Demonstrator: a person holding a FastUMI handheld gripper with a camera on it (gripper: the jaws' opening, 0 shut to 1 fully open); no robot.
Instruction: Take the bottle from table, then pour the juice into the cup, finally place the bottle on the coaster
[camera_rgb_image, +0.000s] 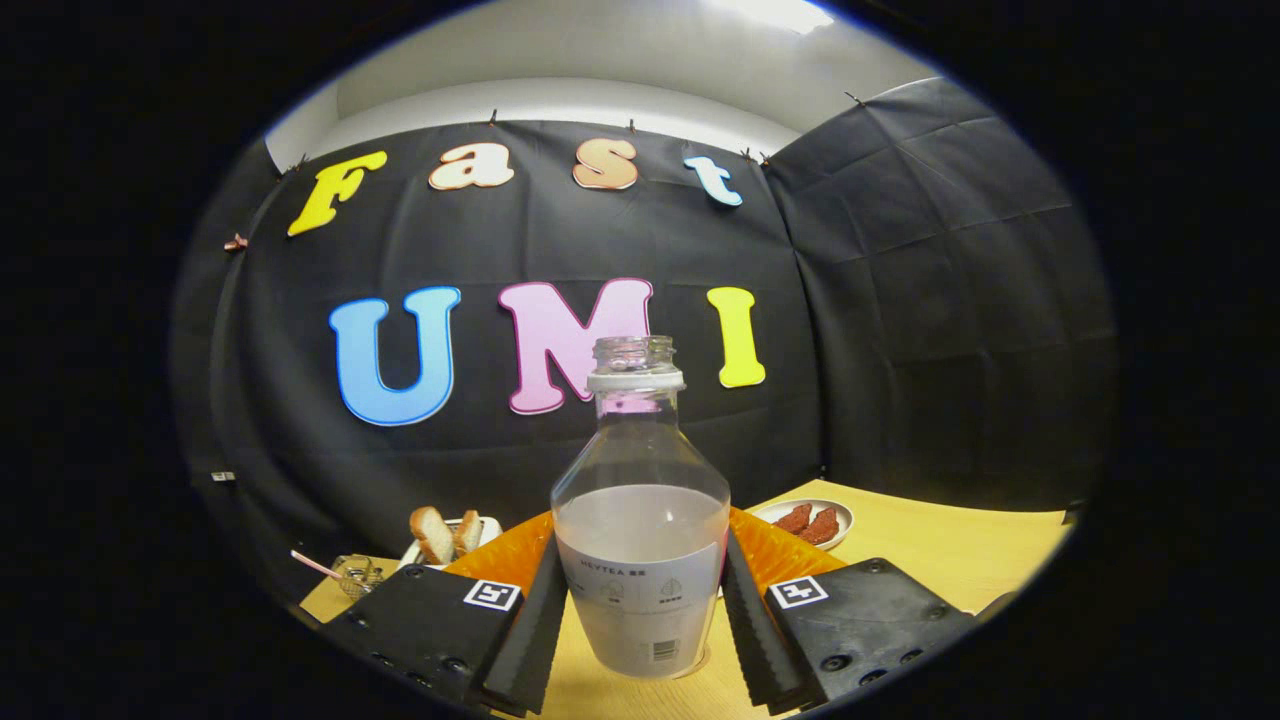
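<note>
The gripper (640, 620) sits nearest the camera, its two fingers (530, 640) slanting inward on either side of the bottle (640, 560). The ridged inner faces lie right against the bottle's lower body, left and right, so the tongs look pinched on it, with no gap visible between pad and plastic. Each finger mount carries a small square black-and-white marker (492, 594).

The bottle stands upright between the fingers, its base on the wooden table (960, 550). It is clear plastic with a rounded shoulder narrowing to a short neck; the mouth is open, showing bare threads above a pale collar ring. A cloudy, greyish-white juice fills it to just below the shoulder, the surface level. A pale label with small print wraps the lower half. A thin curved edge shows at the foot of the bottle on its right side; whether that is the coaster cannot be told.

Just behind the bottle, an orange object (500, 555) spreads to both sides of it, largely hidden by the fingers. Beyond on the right, a small plate (845, 512) holds reddish-brown pieces of food (808, 522). Beyond on the left, a white dish (488, 528) holds slices of bread (432, 534), and near it sits a small glass holder (358, 574) with a pink stick.
</note>
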